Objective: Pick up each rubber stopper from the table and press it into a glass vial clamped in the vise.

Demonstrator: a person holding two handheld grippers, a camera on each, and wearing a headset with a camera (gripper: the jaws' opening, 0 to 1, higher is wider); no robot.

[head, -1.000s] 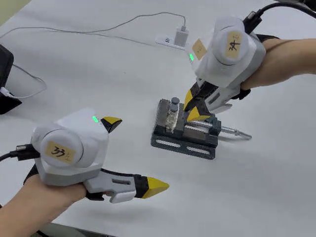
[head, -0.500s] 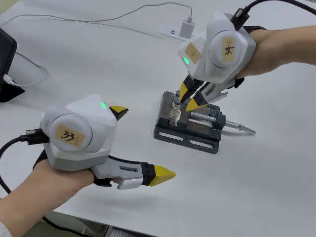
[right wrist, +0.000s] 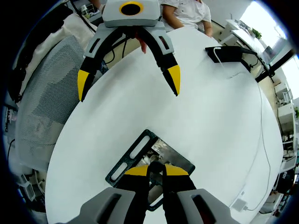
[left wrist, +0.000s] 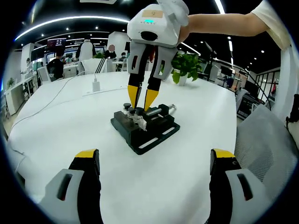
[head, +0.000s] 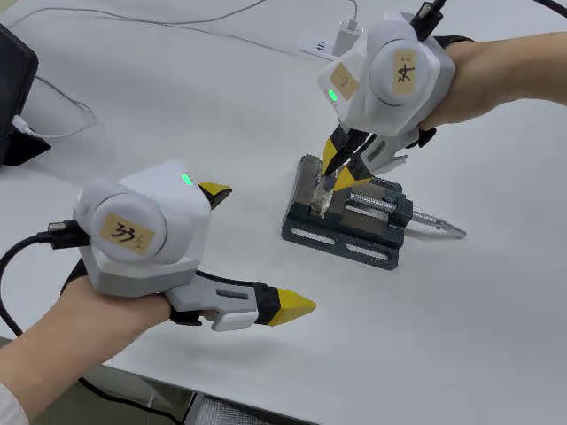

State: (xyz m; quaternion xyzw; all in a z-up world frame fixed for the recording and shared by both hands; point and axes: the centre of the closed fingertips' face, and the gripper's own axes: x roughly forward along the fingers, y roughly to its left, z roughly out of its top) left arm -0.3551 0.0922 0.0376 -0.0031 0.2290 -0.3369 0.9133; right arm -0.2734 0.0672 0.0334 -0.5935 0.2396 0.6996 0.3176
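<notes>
Right claw (head: 334, 177) has dropped, pinching stopper (right wrist: 156, 167) atop the upright vial (head: 322, 200).

Vise body (head: 345, 235): dark metal, matt. Vise screw (head: 427, 217): bare steel, shiny. Vial (head: 322, 198): clear glass, glossy. Stopper (right wrist: 156, 165): dark rubber, matt. Table (head: 478, 328): white, smooth, matt.
</notes>
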